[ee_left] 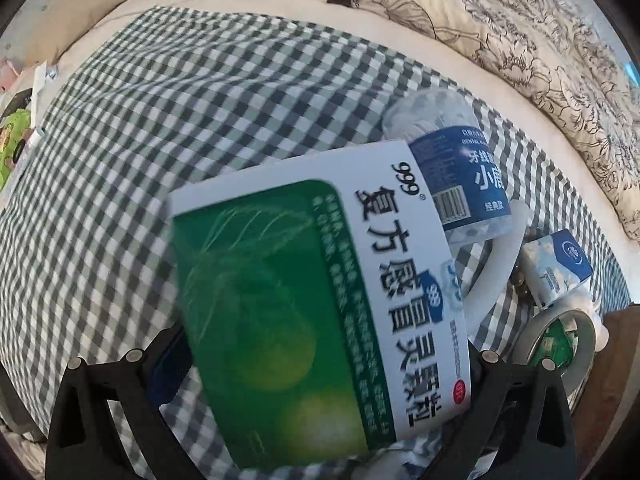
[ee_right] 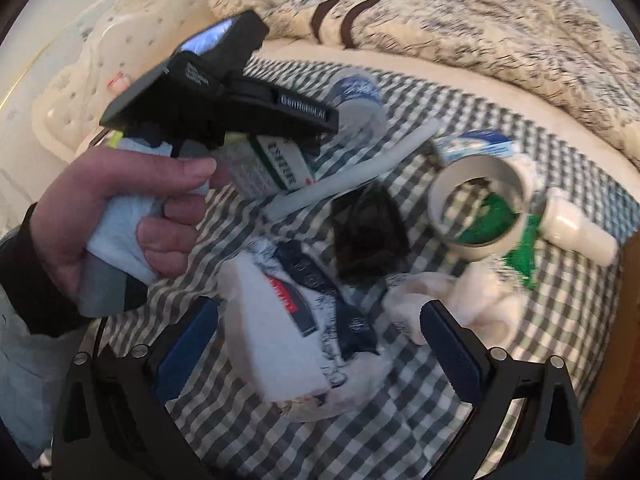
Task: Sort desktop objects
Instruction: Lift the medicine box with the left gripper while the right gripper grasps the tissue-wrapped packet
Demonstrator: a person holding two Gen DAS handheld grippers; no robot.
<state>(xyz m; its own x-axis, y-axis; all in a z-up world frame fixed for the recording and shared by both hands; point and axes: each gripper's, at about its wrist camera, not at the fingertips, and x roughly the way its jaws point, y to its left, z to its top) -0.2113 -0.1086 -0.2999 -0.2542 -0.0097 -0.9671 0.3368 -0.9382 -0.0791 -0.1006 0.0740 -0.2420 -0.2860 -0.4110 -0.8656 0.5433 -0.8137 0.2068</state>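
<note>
A green and white medicine box (ee_left: pixel 304 280) fills the left wrist view, tilted, with my left gripper (ee_left: pixel 324 360) shut on it above the checked cloth (ee_left: pixel 168 128). The right wrist view shows that left gripper (ee_right: pixel 304 132) in a person's hand (ee_right: pixel 120 208), the medicine box (ee_right: pixel 276 164) in its jaws. My right gripper (ee_right: pixel 320 344) stands open low over a white packet with a red and blue label (ee_right: pixel 272 340); the fingers do not touch it.
On the cloth's right side lie a blue-labelled floss jar (ee_right: pixel 356 96), a white tube (ee_right: pixel 360 164), a blue tissue pack (ee_right: pixel 476 144), a tape roll (ee_right: pixel 480 204) around a green board, a white bottle (ee_right: pixel 576 228) and a black object (ee_right: pixel 368 236). A flowered quilt (ee_left: pixel 520 20) lies behind.
</note>
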